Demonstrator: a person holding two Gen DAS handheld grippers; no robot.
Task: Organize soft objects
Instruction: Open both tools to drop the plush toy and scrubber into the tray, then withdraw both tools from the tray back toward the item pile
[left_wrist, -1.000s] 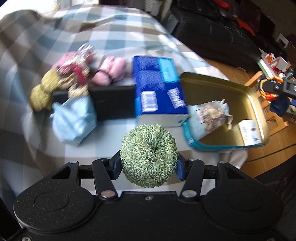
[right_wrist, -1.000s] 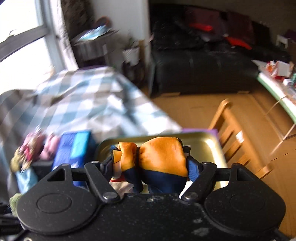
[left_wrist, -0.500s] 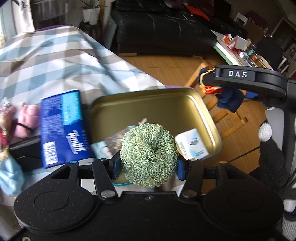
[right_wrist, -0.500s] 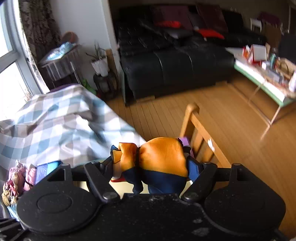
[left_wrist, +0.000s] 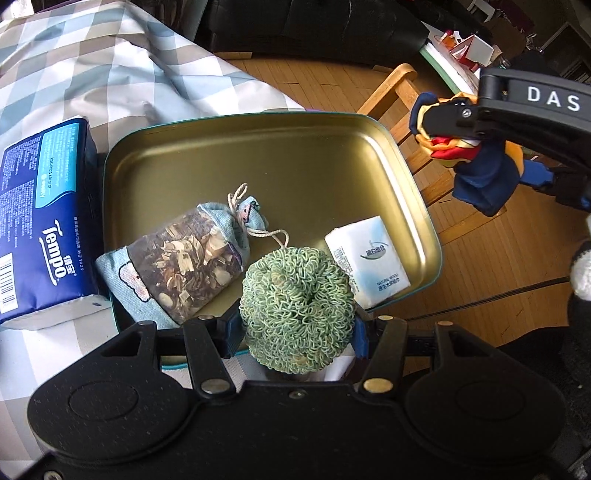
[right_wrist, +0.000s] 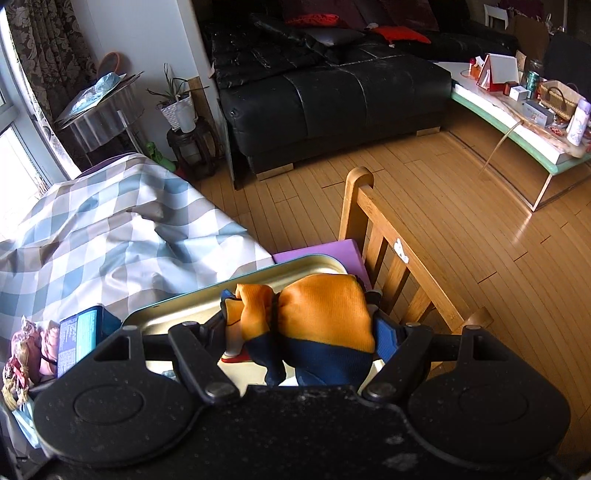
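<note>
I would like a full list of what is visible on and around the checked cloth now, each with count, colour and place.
tin tray: one, gold, on the cloth's edge
sachet: one, pale blue, in tray
small tissue pack: one, white, in tray
Tempo pack: one, blue, beside tray
checked cloth: one, blue-grey
chair: one, wooden
loop ball: one, green, in left hand-held gripper
fabric pouch: one, orange-navy, in right hand-held gripper

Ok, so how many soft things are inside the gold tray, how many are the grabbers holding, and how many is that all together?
In the gold tray: 2, the herb pouch and the small tissue pack
Held by grippers: 2, the green scrubby ball in the left gripper and the orange and blue cloth in the right gripper
Total: 4
</note>
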